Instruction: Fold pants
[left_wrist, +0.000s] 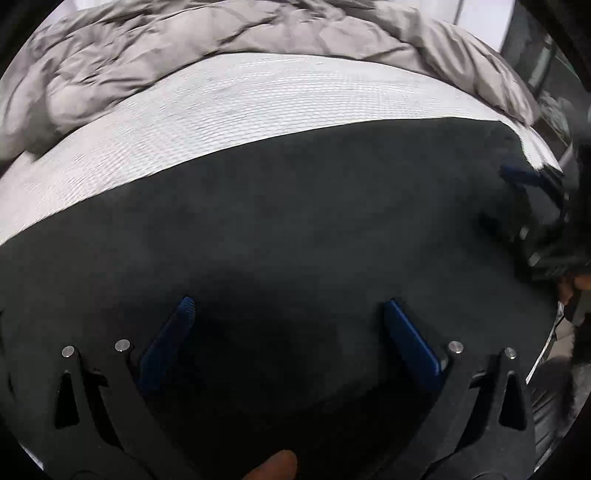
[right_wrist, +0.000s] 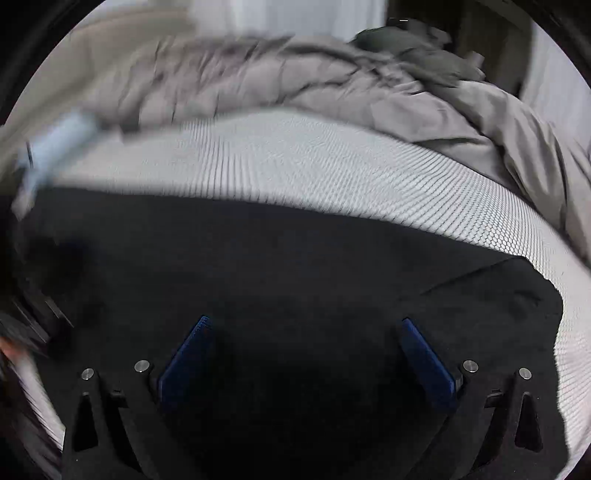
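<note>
Dark pants (left_wrist: 295, 206) lie spread flat on a white textured mattress (left_wrist: 221, 110) and fill the lower half of both views. My left gripper (left_wrist: 288, 306) hovers over the dark cloth, open, its blue fingers wide apart with nothing between them. In the left wrist view the right gripper (left_wrist: 532, 206) shows blurred at the pants' right end. My right gripper (right_wrist: 303, 325) is open too, above the pants (right_wrist: 258, 258), near a corner of the cloth (right_wrist: 517, 280) at the right. The other gripper (right_wrist: 33, 317) is a blur at the left edge.
A crumpled grey duvet (left_wrist: 221, 37) is piled along the far side of the mattress (right_wrist: 295, 158), seen again in the right wrist view as the duvet (right_wrist: 332, 81). A light blue blurred object (right_wrist: 55, 144) lies at the far left. A hand (left_wrist: 572, 288) shows at the right edge.
</note>
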